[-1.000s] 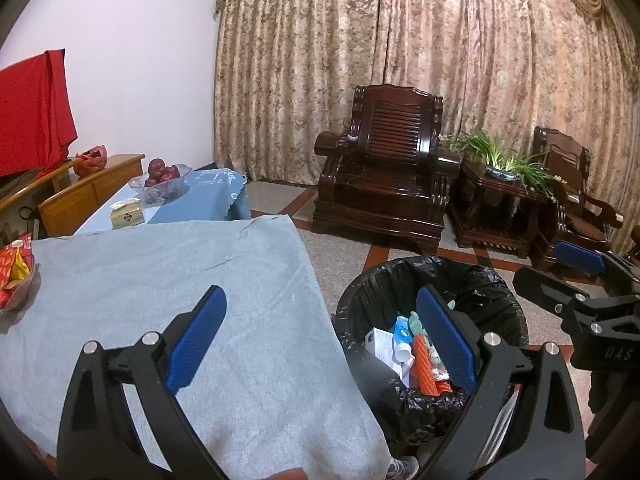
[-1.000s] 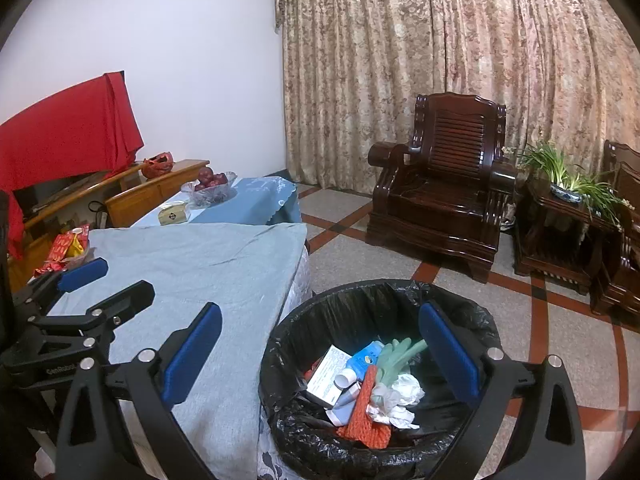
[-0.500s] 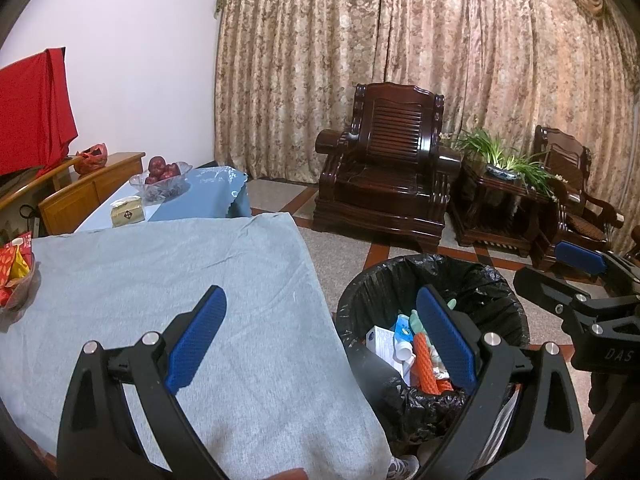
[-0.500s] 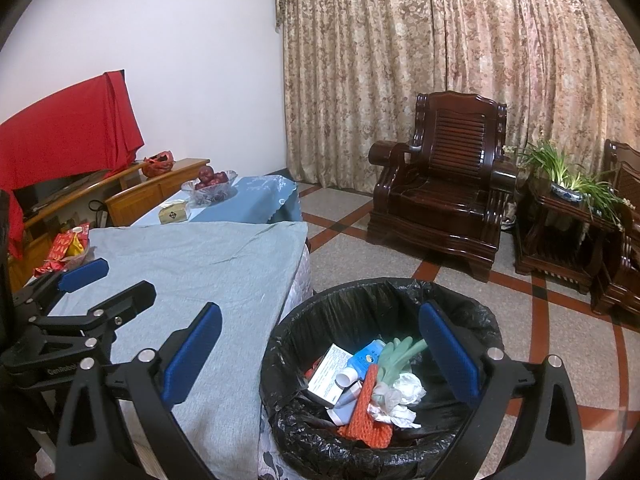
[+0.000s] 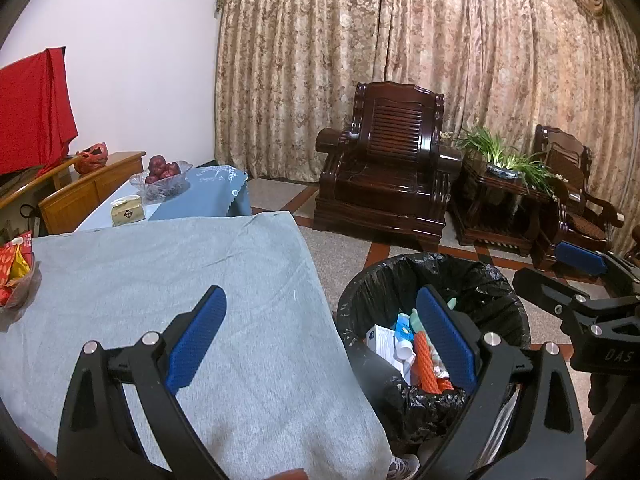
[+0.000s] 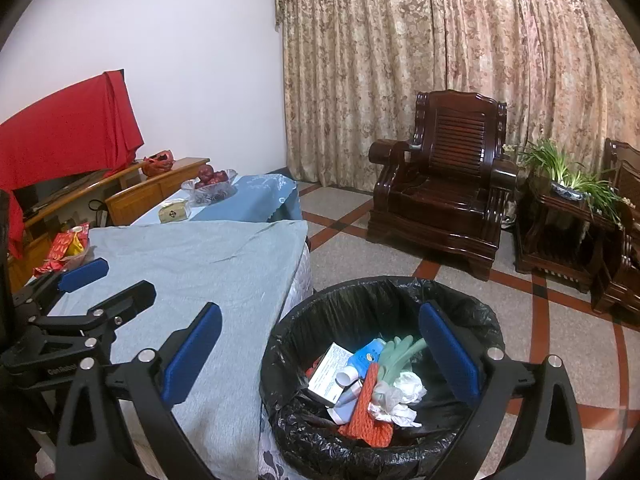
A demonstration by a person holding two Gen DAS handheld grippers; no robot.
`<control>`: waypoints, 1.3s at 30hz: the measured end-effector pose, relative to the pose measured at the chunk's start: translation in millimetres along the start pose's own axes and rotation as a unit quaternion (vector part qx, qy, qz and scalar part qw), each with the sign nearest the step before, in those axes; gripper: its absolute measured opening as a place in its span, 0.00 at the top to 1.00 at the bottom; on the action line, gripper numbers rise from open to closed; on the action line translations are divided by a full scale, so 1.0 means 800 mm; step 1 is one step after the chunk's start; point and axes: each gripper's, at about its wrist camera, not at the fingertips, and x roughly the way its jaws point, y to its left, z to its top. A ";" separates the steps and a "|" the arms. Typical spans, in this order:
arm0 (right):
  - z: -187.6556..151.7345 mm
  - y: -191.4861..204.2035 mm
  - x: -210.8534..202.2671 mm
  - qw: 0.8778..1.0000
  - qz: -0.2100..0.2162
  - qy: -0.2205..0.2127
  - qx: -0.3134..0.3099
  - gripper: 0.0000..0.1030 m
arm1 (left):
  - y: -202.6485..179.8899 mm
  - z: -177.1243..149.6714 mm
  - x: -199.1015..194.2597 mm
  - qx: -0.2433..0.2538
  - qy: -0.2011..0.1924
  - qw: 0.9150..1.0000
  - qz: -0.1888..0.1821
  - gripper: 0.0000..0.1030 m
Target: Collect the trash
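Item: round bin lined with a black plastic bag, standing on the floor just beside the grey-clothed table, holding the collected trash: white printed carton, orange mesh netting, pale green rubber gloves, crumpled white tissue.

Tools: left gripper and right gripper, blue-padded jaws spread wide, both empty.

Handling: the tabletop looks bare, so judge the job near done; keep both grippers released and scan the cloth's edges for strays.

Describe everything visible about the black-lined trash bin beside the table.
The round trash bin stands upright on the tiled floor by the grey-clothed table. A crinkled glossy black plastic liner folds over its rim. Inside lie a white printed box, orange mesh netting, a pale green glove, crumpled white paper and a blue-and-white tube.
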 end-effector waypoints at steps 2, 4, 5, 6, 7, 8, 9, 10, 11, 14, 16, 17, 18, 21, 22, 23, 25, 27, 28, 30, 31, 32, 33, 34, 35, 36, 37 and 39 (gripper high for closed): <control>0.000 0.000 0.000 1.000 0.000 0.000 0.000 0.06 | 0.000 0.000 0.000 0.000 0.000 1.000 0.000 0.09; 0.000 0.000 0.000 1.000 0.000 0.000 0.000 0.06 | 0.001 0.000 0.000 0.001 0.001 1.000 0.000 0.09; 0.000 0.000 0.000 1.000 0.000 0.000 0.000 0.06 | 0.001 -0.001 -0.001 0.000 0.001 1.000 0.000 0.09; 0.000 0.000 0.000 1.000 0.000 0.000 0.000 0.06 | 0.001 -0.001 0.000 0.000 0.001 1.000 0.000 0.09; 0.000 0.000 0.000 1.000 0.000 0.001 0.000 0.06 | 0.001 -0.001 -0.001 0.000 0.001 1.000 0.000 0.09; 0.000 -0.001 0.000 1.000 0.000 0.000 0.000 0.06 | 0.001 -0.001 -0.001 0.000 0.001 1.000 0.000 0.09; 0.000 0.000 0.000 1.000 0.000 0.000 0.000 0.06 | 0.001 -0.001 -0.001 0.000 0.001 1.000 0.000 0.09; 0.000 0.000 0.000 1.000 0.000 0.000 0.000 0.06 | 0.002 -0.001 -0.001 0.001 0.001 1.000 0.000 0.09; 0.000 0.000 0.000 1.000 0.000 0.000 0.000 0.06 | 0.001 0.000 -0.001 0.000 0.001 1.000 0.000 0.09; 0.000 0.000 0.000 1.000 0.000 0.000 0.000 0.06 | 0.001 0.000 -0.001 0.000 0.001 1.000 0.000 0.09; 0.000 -0.001 0.000 1.000 0.000 0.000 0.000 0.06 | 0.003 -0.002 -0.001 0.000 0.002 1.000 0.000 0.09; 0.001 0.000 0.000 1.000 0.000 0.000 0.000 0.06 | 0.003 -0.002 -0.001 0.000 0.001 1.000 0.000 0.09; 0.001 0.000 0.000 1.000 0.000 0.000 0.000 0.06 | 0.003 -0.002 -0.001 0.000 0.001 1.000 0.000 0.09; 0.001 0.000 0.000 1.000 0.000 0.000 0.000 0.06 | 0.003 -0.001 -0.001 0.000 0.002 1.000 0.000 0.09; 0.001 0.000 0.000 1.000 0.000 0.000 0.000 0.06 | 0.003 -0.001 -0.001 0.001 0.002 1.000 0.000 0.09; 0.001 0.000 0.000 1.000 0.000 0.001 0.000 0.06 | 0.003 -0.001 -0.001 0.001 0.002 1.000 0.001 0.09; 0.001 -0.001 0.000 1.000 0.000 0.001 0.000 0.06 | 0.004 -0.002 -0.002 0.001 0.003 1.000 0.000 0.09; 0.001 0.000 0.000 1.000 0.000 0.001 0.000 0.06 | 0.003 -0.001 -0.001 0.001 0.002 1.000 0.000 0.09; 0.001 0.000 0.000 1.000 0.000 0.002 0.001 0.06 | 0.004 -0.001 -0.002 0.000 0.003 1.000 0.000 0.09; 0.001 0.001 -0.001 1.000 0.000 0.001 0.000 0.06 | 0.004 -0.001 -0.002 0.001 0.003 1.000 0.000 0.09; 0.001 0.001 -0.001 1.000 0.000 0.001 0.000 0.06 | 0.003 0.000 -0.001 0.001 0.003 1.000 0.000 0.09; 0.001 0.000 -0.001 1.000 0.000 0.001 0.000 0.06 | 0.004 0.000 -0.002 0.001 0.003 1.000 0.000 0.09; 0.002 0.001 -0.001 1.000 0.000 0.001 0.001 0.06 | 0.003 0.000 -0.001 0.001 0.003 1.000 0.000 0.09; 0.002 0.001 -0.001 1.000 0.000 0.001 0.000 0.06 | 0.003 0.000 -0.001 0.001 0.003 1.000 0.000 0.09; 0.002 0.002 -0.001 1.000 0.000 0.001 0.000 0.06 | 0.003 0.000 -0.002 0.001 0.003 1.000 0.000 0.09; 0.002 0.000 -0.001 1.000 0.000 0.001 0.000 0.06 | 0.003 0.000 -0.001 0.001 0.003 1.000 0.000 0.09; 0.002 0.000 -0.001 1.000 0.000 0.002 0.000 0.06 | 0.004 0.000 -0.003 0.001 0.004 1.000 0.000 0.09; 0.002 0.001 -0.001 1.000 0.000 0.001 0.001 0.06 | 0.004 -0.001 -0.002 0.001 0.003 1.000 0.000 0.09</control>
